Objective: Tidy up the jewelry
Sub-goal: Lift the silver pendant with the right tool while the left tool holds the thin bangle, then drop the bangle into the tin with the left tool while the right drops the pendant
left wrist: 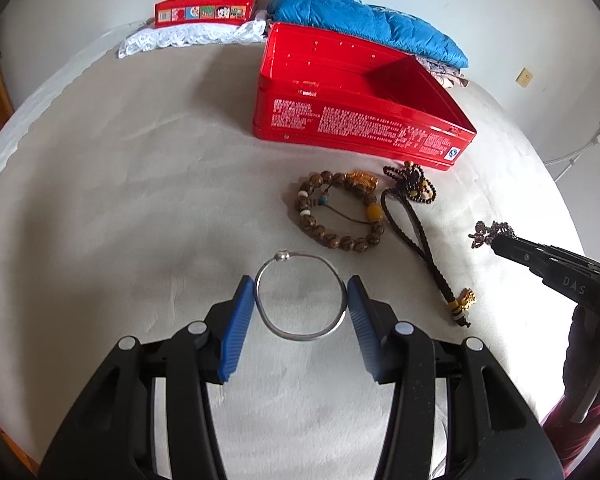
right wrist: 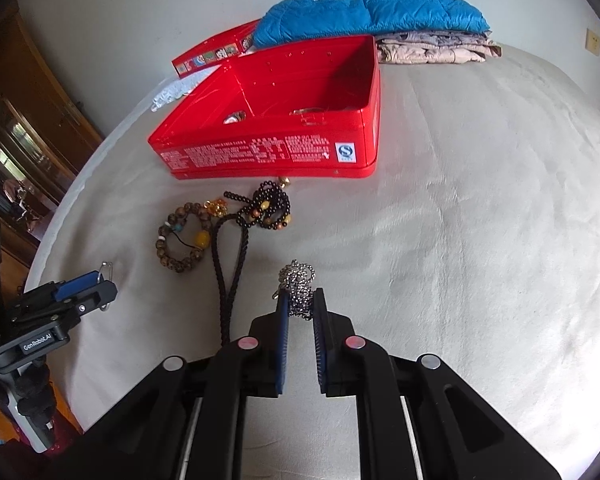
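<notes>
A silver bangle [left wrist: 304,337] sits between the blue pads of my left gripper [left wrist: 300,286], which touch it on both sides, low over the cream cloth. My right gripper [right wrist: 301,296] is shut on a bunched silver bead chain [right wrist: 298,280], held just above the cloth. From the left wrist view the right gripper [left wrist: 496,240] shows at the right edge with the chain [left wrist: 490,232] at its tip. An open red tin [right wrist: 260,152] stands behind, with a few shiny pieces [right wrist: 308,111] inside. In front of it lie a wooden bead bracelet [left wrist: 342,242] and a dark corded necklace [left wrist: 410,216].
The tin's red lid [left wrist: 206,10] rests on white lace [left wrist: 188,36] at the back. A blue padded jacket [left wrist: 364,20] and folded clothes [right wrist: 436,48] lie behind the tin. Wooden furniture [right wrist: 32,120] stands off the left edge. The cream cloth [right wrist: 480,240] stretches away to the right.
</notes>
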The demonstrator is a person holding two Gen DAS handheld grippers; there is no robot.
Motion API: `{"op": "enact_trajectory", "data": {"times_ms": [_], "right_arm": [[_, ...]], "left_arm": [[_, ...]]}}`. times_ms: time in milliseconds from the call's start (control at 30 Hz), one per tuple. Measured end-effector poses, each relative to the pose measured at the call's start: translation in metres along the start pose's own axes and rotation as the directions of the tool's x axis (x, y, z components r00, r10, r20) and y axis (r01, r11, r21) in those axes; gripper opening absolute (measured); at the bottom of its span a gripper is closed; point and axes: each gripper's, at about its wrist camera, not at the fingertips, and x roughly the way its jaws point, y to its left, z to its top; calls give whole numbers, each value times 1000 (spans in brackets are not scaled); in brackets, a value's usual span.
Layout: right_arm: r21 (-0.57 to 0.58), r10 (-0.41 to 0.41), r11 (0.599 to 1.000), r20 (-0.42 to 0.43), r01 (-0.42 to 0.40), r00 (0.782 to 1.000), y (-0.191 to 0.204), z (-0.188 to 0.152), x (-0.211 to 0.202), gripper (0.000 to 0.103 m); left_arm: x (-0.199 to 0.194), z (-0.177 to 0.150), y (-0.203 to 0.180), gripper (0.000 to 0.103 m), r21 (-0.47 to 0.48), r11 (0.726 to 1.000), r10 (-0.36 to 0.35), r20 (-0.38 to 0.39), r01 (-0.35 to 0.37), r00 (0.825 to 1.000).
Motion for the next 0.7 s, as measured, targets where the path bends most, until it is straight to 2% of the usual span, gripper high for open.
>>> {"op": "enact_trajectory", "data": {"times_ms": [367,700], "right_arm": [[1,5,1000,-14,-5,1000,-1,-1,6,11],[-13,16,1000,36,-16,999,4,13,-13,11]], "left_arm": [[10,-1,1,47,-5,1000,-7,-28,7,1000],[-10,21,-8,47,27,1000,5,34,-6,999]]}}
